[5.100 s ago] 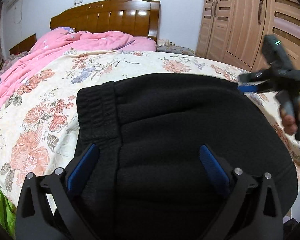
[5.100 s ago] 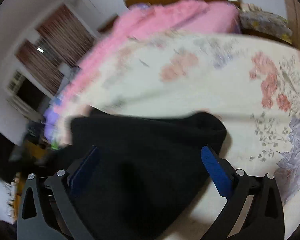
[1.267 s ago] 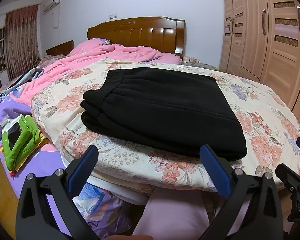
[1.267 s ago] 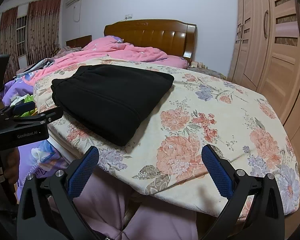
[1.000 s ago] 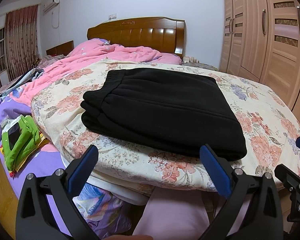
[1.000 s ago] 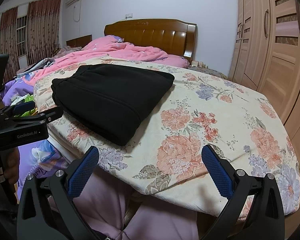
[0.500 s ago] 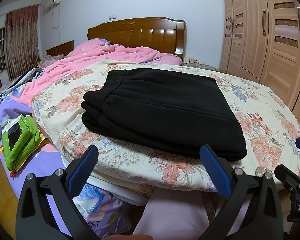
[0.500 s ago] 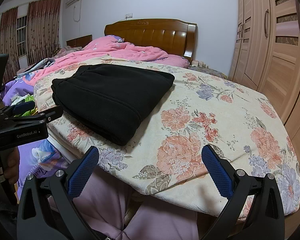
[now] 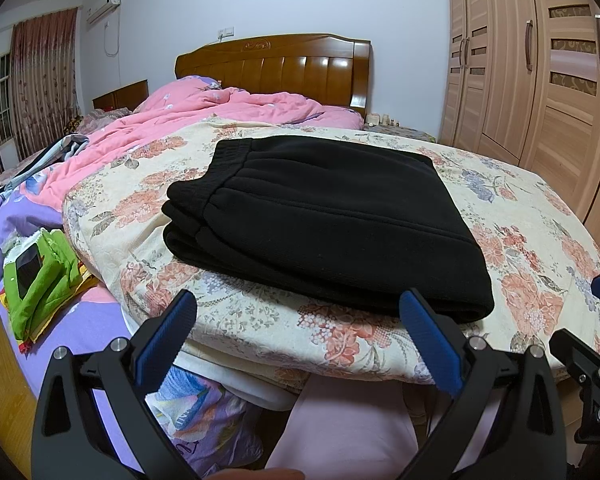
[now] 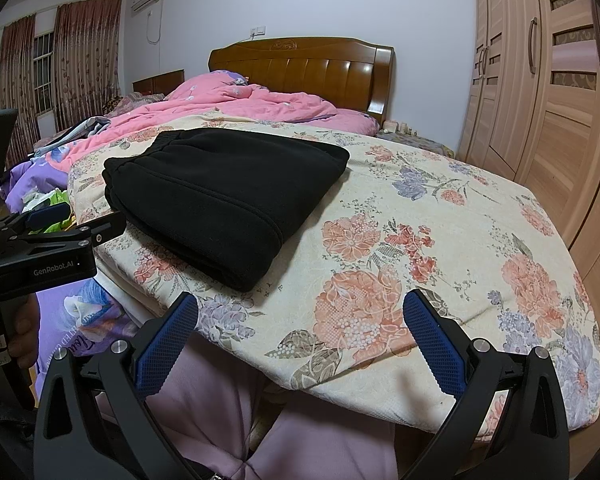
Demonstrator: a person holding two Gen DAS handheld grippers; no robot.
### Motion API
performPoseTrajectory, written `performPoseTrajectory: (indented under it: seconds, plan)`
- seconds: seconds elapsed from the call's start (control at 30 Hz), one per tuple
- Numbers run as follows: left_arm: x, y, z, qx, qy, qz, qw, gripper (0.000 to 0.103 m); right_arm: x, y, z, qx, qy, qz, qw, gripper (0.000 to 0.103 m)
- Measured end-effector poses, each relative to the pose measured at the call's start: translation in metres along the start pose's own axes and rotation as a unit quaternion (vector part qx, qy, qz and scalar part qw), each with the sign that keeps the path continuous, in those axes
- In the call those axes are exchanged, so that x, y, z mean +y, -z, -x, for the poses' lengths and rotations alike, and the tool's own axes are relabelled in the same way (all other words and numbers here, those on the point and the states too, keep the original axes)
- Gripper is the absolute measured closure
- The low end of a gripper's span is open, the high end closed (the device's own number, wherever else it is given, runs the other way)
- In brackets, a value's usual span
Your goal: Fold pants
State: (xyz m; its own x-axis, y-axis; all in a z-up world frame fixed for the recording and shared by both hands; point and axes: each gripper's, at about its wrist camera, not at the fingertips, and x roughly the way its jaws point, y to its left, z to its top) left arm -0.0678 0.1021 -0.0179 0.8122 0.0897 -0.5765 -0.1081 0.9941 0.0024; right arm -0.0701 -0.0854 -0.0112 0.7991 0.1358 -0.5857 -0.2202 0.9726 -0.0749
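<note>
The black pants (image 9: 320, 216) lie folded in a flat rectangle on the floral quilt (image 9: 540, 240), waistband toward the left. They also show in the right wrist view (image 10: 224, 192). My left gripper (image 9: 296, 332) is open and empty, held back from the bed's near edge, below the pants. My right gripper (image 10: 300, 336) is open and empty, also off the bed's near edge, right of the pants. The left gripper's body shows in the right wrist view (image 10: 52, 248).
A pink duvet (image 9: 220, 108) is bunched by the wooden headboard (image 9: 276, 64). A green cloth item (image 9: 40, 276) lies on the purple sheet (image 9: 92, 320) at the left. Wooden wardrobes (image 9: 540, 80) line the right. Pink-clad legs (image 10: 300, 432) are below the grippers.
Five seconds ago both grippers were right over the pants on the bed. Since then they have pulled back off the bed. Over the last second nothing has visibly moved.
</note>
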Motion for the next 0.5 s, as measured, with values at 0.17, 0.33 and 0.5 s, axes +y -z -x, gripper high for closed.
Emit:
performPoseTrajectory:
  seconds: [0.17,0.33,0.5]
  plan:
    - [0.0002,0.0001,0.0000,0.000,0.000,0.000,1.0000,0.002,-0.0004,-0.0001,0.0002,0.000,0.000,0.000,1.000,0.004]
    - [-0.0007,0.0001,-0.0001,0.001,-0.001,0.001,1.0000,0.002,-0.0001,0.0002,0.0001,0.000,0.000,0.000,1.000,0.004]
    - [-0.0002,0.0002,-0.0002,0.001,-0.001,0.001,1.0000,0.002,-0.0004,0.0004,0.0001,0.000,-0.001,-0.001,1.000,0.004]
